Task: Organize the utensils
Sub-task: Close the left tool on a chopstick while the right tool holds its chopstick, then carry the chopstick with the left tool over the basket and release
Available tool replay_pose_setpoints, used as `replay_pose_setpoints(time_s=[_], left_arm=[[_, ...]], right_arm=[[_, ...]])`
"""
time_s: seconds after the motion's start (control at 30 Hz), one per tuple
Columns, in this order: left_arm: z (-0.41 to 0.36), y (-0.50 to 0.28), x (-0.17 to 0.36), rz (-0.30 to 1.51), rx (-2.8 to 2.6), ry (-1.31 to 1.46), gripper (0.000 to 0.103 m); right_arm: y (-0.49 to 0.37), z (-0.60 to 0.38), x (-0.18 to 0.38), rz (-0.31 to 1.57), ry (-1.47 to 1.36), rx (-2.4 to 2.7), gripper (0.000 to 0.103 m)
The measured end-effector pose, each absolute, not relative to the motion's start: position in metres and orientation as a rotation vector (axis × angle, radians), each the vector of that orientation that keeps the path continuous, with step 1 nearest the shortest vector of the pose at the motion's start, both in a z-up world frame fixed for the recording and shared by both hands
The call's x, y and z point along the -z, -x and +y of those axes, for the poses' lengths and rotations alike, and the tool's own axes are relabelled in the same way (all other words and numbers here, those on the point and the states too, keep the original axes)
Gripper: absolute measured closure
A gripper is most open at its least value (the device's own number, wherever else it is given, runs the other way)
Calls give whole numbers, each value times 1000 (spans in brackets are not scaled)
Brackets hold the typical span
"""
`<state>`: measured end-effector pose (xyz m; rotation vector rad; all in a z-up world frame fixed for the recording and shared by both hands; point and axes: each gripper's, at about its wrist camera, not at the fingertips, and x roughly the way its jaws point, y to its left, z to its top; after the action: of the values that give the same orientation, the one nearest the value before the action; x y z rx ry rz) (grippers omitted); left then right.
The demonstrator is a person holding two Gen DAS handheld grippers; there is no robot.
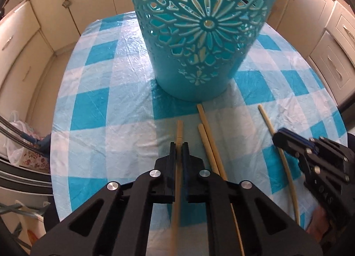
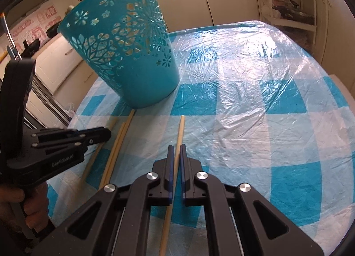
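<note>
A teal cut-out basket (image 1: 199, 34) stands on the blue-and-white checked table; it also shows in the right wrist view (image 2: 133, 56). Several wooden chopsticks lie in front of it. My left gripper (image 1: 179, 145) is shut on the leftmost chopstick (image 1: 179, 127), low at the table. Two chopsticks (image 1: 208, 140) lie side by side just to its right. My right gripper (image 2: 176, 147) is shut on the rightmost chopstick (image 2: 180, 129), which also shows in the left wrist view (image 1: 268, 123). The left gripper (image 2: 104, 133) shows at the left of the right wrist view.
Cream kitchen cabinets (image 1: 55, 12) surround the table. The table edge (image 1: 55, 145) drops off at the left, with bags (image 1: 20, 136) below. Shelves (image 2: 288, 5) stand beyond the far right of the table.
</note>
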<state>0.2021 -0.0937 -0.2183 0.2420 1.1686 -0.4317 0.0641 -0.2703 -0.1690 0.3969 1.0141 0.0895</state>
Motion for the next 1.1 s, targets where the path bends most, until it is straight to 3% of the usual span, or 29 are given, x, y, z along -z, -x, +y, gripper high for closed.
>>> replay_pose_setpoints(time_s=[0.3, 0.7, 0.87, 1.1], left_arm=[[-57, -167, 165, 1130, 524, -151, 98], [-27, -157, -5, 713, 610, 61, 98], [-43, -170, -40, 501, 599, 114, 98], [-85, -214, -48, 286, 467, 114, 98]], right_arm=[[-62, -269, 168, 1009, -400, -88, 98], [-62, -271, 168, 1008, -394, -87, 98], [-61, -271, 168, 1007, -399, -89, 98], [-61, -273, 168, 1006, -412, -95, 98]])
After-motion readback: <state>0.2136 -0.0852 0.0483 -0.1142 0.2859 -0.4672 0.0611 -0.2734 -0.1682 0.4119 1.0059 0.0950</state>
